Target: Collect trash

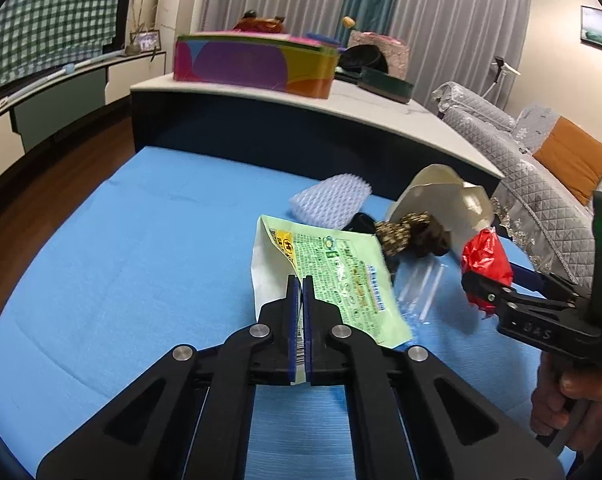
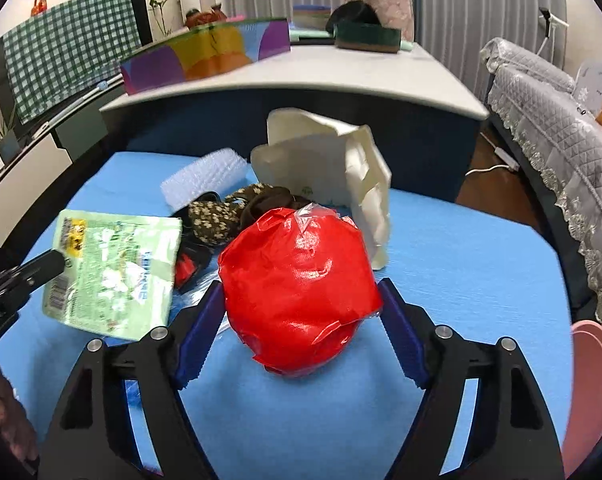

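My left gripper [image 1: 303,280] is shut on the lower edge of a flat green snack wrapper [image 1: 341,276], which sticks up and away from the pads. The same wrapper [image 2: 113,272] shows in the right wrist view, with the left gripper [image 2: 59,258] at its left edge. My right gripper [image 2: 301,284] has both blue pads pressed against a crumpled red plastic wad [image 2: 297,280]. From the left wrist view, that wad [image 1: 487,256] sits at the tips of the right gripper [image 1: 481,292]. Behind lie a white paper bag [image 2: 321,160], a foam net [image 2: 205,176] and a speckled dark bundle [image 2: 217,216].
Everything lies on a blue cloth [image 1: 141,240]. A clear plastic film [image 1: 421,288] lies between the grippers. Behind rises a dark counter with a colourful box [image 1: 253,64]. A quilted sofa [image 1: 541,168] stands right, and a pink bin [image 2: 593,380] shows at the right edge.
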The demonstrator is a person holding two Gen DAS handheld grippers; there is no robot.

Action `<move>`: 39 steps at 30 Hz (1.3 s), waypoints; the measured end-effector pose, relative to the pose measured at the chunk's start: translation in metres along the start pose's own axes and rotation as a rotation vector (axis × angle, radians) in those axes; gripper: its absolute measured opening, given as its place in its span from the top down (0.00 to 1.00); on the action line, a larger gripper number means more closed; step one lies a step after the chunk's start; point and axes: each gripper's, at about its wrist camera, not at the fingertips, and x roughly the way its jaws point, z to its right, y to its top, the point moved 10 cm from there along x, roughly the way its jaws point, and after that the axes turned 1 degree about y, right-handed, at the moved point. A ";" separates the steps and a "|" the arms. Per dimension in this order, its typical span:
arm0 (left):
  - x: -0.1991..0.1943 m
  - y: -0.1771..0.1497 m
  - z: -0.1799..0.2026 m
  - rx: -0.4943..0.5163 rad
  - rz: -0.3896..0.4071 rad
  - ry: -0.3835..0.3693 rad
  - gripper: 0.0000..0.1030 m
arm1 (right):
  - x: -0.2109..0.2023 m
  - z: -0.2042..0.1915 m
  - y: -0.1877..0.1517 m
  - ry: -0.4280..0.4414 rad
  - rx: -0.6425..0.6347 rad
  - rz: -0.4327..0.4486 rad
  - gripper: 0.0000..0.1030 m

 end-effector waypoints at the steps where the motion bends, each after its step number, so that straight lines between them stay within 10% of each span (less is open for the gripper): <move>1: -0.002 0.001 0.002 0.006 0.006 -0.002 0.98 | -0.008 0.000 0.001 -0.005 -0.004 0.007 0.27; 39: -0.090 0.003 0.087 0.194 0.123 -0.139 0.99 | -0.202 0.075 -0.034 -0.236 0.167 0.229 0.27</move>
